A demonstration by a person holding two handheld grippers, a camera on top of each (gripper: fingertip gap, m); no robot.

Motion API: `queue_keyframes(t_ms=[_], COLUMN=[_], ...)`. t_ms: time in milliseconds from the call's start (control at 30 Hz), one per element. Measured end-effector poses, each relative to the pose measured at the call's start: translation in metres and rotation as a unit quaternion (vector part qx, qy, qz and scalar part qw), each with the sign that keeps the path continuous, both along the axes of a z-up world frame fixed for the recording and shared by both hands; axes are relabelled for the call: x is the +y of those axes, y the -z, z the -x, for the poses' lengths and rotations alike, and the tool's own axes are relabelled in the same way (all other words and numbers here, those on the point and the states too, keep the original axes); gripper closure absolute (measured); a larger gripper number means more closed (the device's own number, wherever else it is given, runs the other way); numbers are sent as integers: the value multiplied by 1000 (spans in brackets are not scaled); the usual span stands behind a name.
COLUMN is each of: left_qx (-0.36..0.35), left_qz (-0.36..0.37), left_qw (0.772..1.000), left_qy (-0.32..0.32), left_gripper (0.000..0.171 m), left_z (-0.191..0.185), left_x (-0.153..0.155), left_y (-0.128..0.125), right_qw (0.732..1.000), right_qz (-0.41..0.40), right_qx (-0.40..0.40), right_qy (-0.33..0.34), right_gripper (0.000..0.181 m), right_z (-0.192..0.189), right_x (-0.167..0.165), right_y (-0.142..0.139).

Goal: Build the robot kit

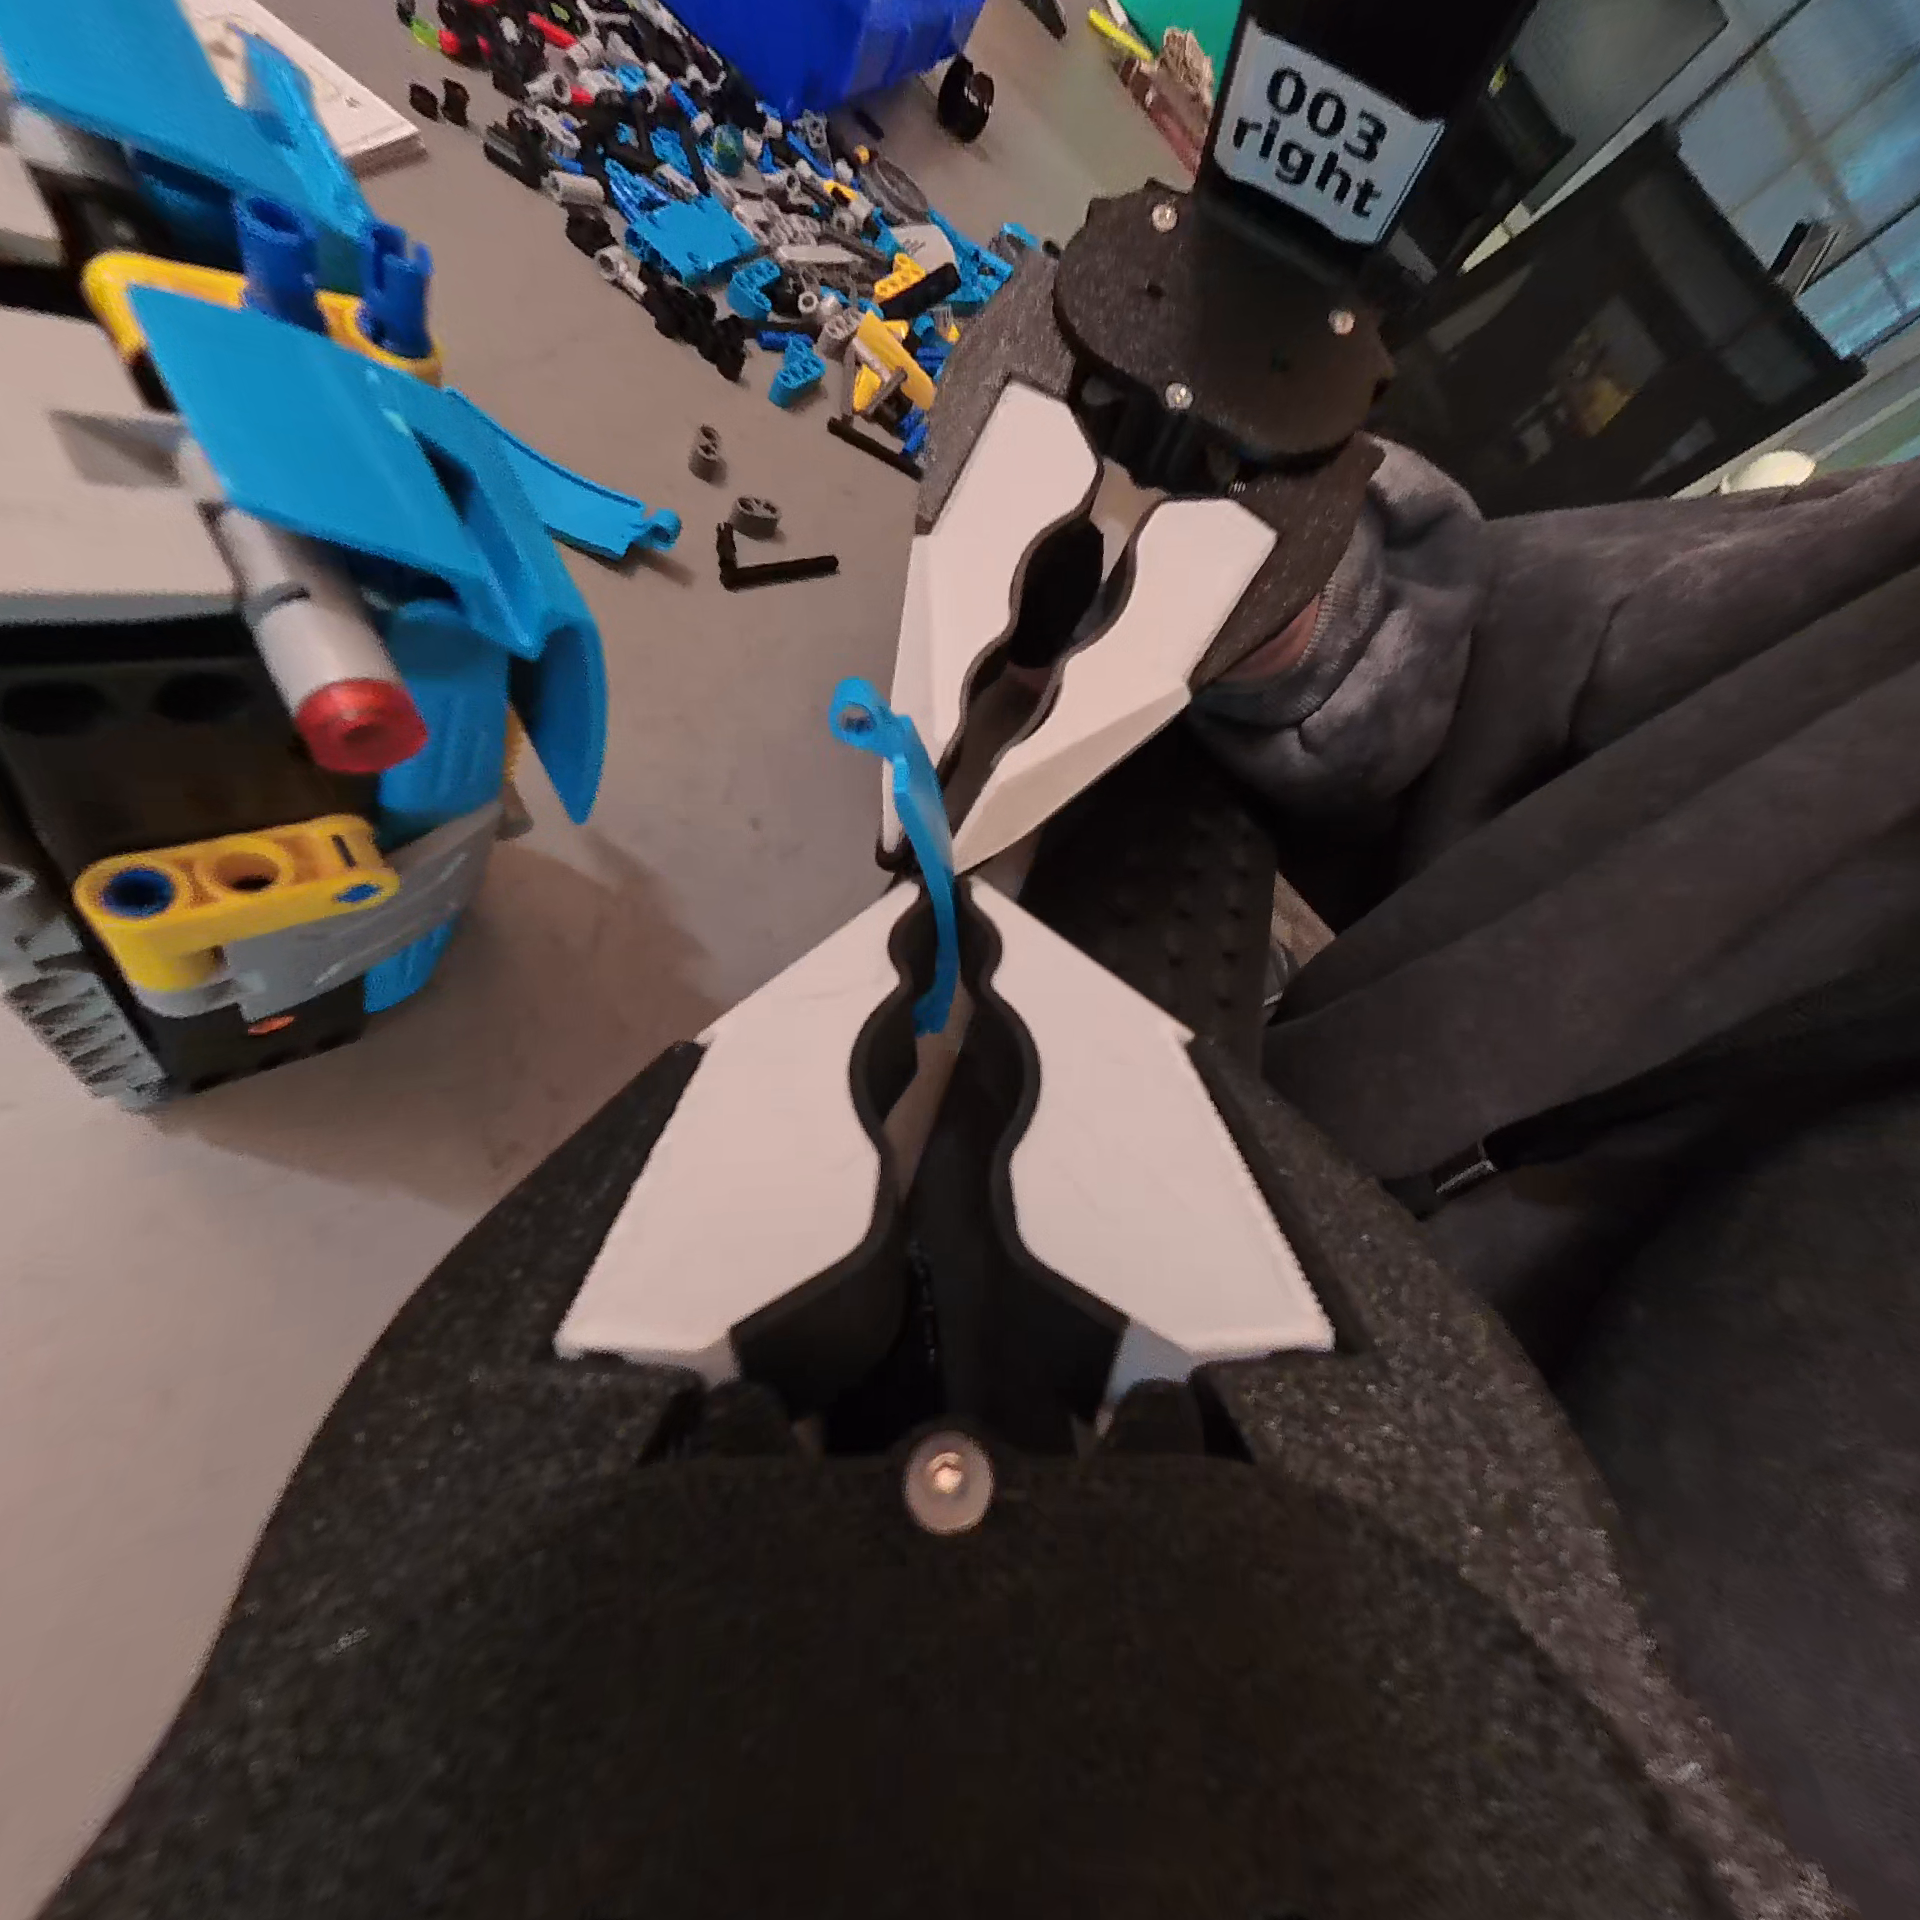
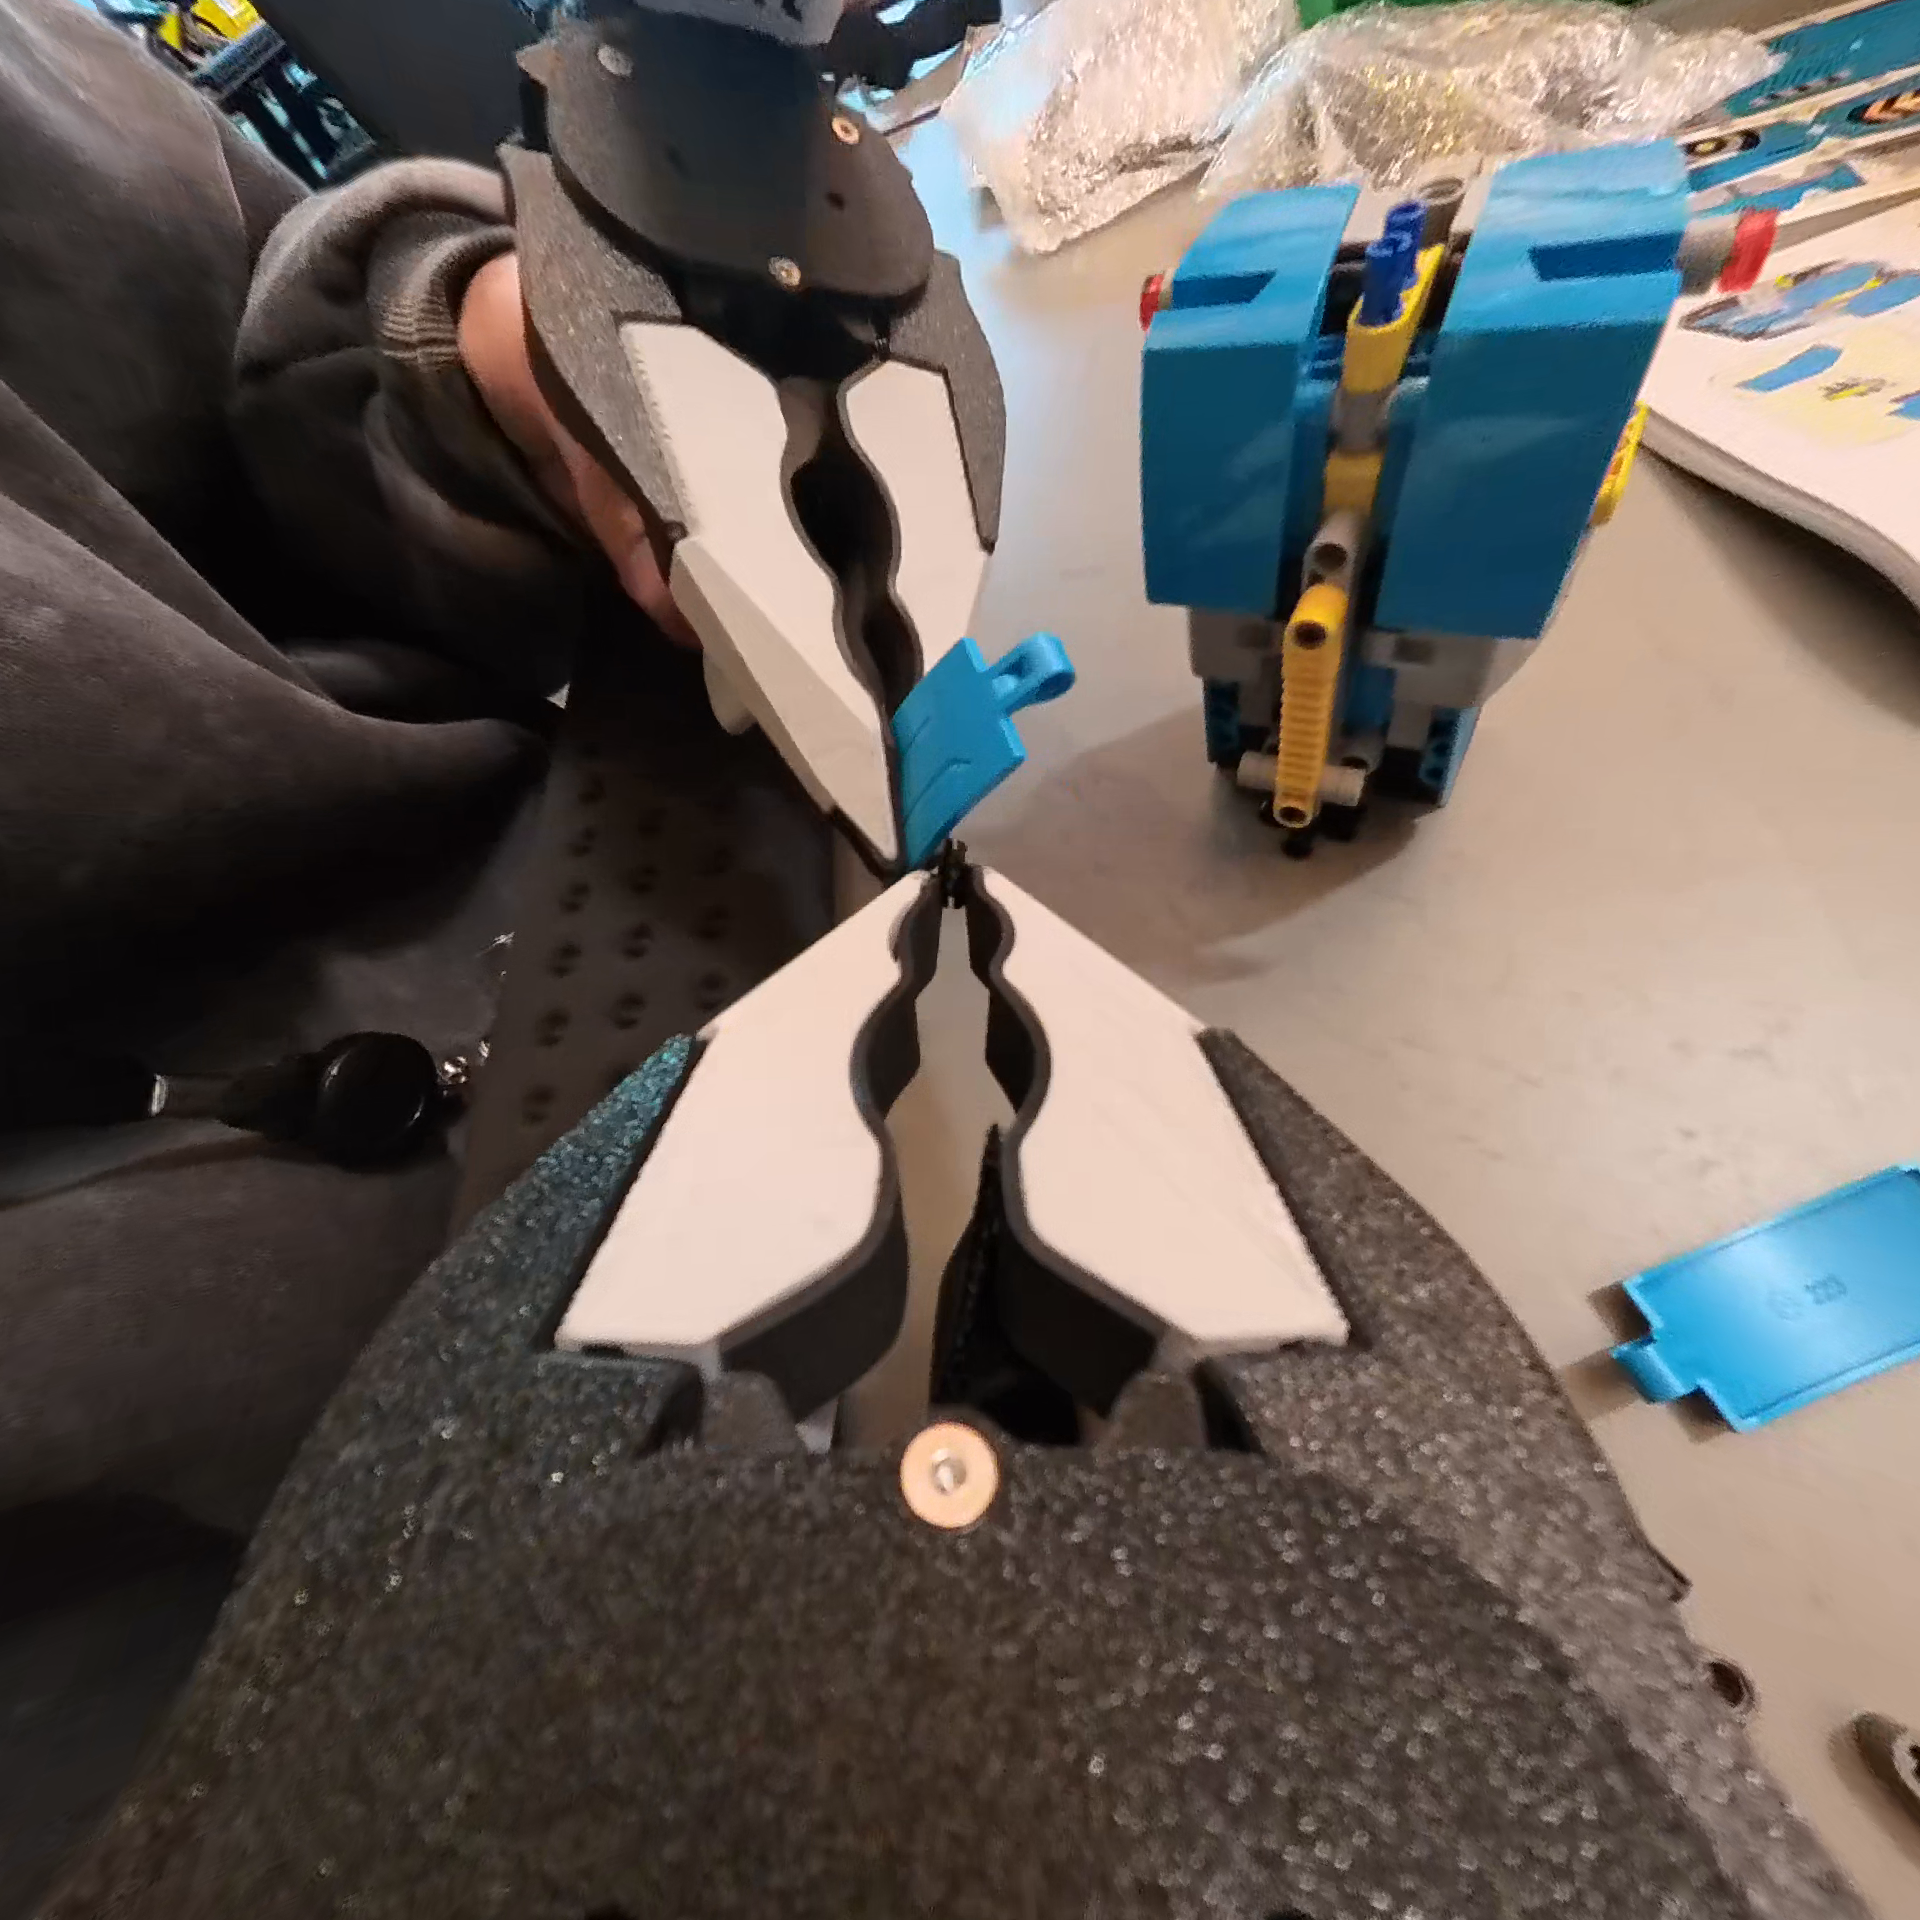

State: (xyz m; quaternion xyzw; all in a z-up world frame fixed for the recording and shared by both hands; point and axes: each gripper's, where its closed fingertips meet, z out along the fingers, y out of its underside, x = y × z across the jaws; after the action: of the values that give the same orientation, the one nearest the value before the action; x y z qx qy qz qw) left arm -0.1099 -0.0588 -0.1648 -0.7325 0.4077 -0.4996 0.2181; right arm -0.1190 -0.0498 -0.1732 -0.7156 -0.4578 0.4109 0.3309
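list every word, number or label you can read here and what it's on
I won't quote writing; these bear it:
White label on the right gripper handle: legible print.
Booklet by the parts pile: too blurred.
Loose blue panel on the table: tiny moulded mark.
Printed sheets beside the model: blurred.
Blue curved piece in the left gripper: none.

Left gripper (image 1: 940, 883) – black grainy foam-like shell, smooth matt white plastic fingers (image 1: 790, 1122), shiny metal screw (image 1: 943, 1477). Curved blue panel (image 1: 928, 831) – smooth plastic, slight sheen. Brick model (image 2: 1392, 468) – glossy blue and yellow plastic. Sleeve (image 2: 343, 343) – soft dark fleece cloth. Table (image 2: 1455, 1039) – matt grey. Bags (image 2: 1143, 94) – crinkled clear plastic film.
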Motion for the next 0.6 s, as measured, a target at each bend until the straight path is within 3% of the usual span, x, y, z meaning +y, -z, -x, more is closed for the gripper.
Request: queue_keyframes(t_ms=[100,233,333,400,467,600], left_qx=[-28,-133,-189,-188,-182,-160], left_qz=[16,34,50,32,4,-18], left_qw=[999,989,979,980,982,986], left_qy=[-20,-63,-59,-57,-50,-45], left_gripper=[169,169,169,154,170,171], left_z=[-1,1,2,0,0,0], left_x=[3,13,8,5,2,-1], left_y=[-6,-37,-53,-55,-56,-51], right_qw=[1000,999,996,995,992,994], right_qz=[19,38,48,40,50,49], right_qx=[14,28,70,96,114,95], right_qy=[-5,-6,-2,-2,-16,-26], right_gripper=[177,177,177,177,177,177], right_z=[0,-1,-2,-3,-2,1], right_x=[-1,-1,1,2,-3,-8], right_y=[-2,-4,-18,-29,-34,-27])
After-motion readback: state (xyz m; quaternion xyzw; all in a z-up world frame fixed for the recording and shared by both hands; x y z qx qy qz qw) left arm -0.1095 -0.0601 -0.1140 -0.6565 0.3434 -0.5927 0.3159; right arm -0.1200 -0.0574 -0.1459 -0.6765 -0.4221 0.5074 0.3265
